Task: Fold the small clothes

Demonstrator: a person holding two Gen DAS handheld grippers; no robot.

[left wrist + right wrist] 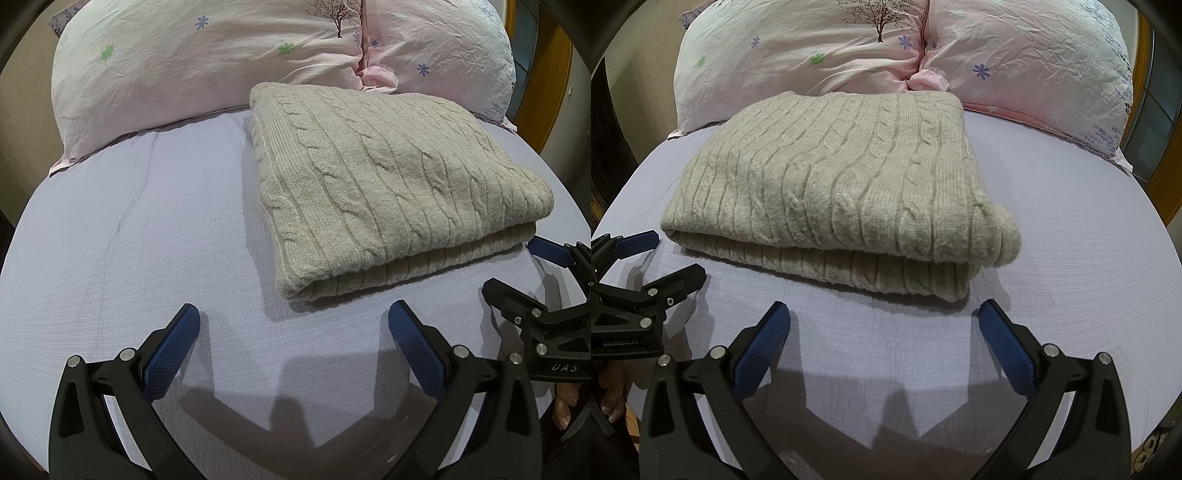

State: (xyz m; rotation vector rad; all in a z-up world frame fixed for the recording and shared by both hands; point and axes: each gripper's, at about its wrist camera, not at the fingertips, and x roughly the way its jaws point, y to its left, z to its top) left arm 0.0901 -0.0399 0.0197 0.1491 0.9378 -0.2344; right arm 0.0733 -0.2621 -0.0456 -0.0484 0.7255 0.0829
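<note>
the lower layers of the folded beige cable-knit sweater [388, 181] are mostly hidden under its top panel. it lies on the lilac sheet [129, 240], its far edge against the floral pillows [207, 62]. the left gripper [293, 325] hovers with jaws wide apart and empty, the sweater ahead to its right. the right gripper [884, 325], equally spread and empty, sits just short of the sweater's near edge.

Your bed [129, 240], sheeted in pale lilac, carries a folded beige cable-knit sweater [388, 184] and two floral pillows [203, 62] behind it.
</note>
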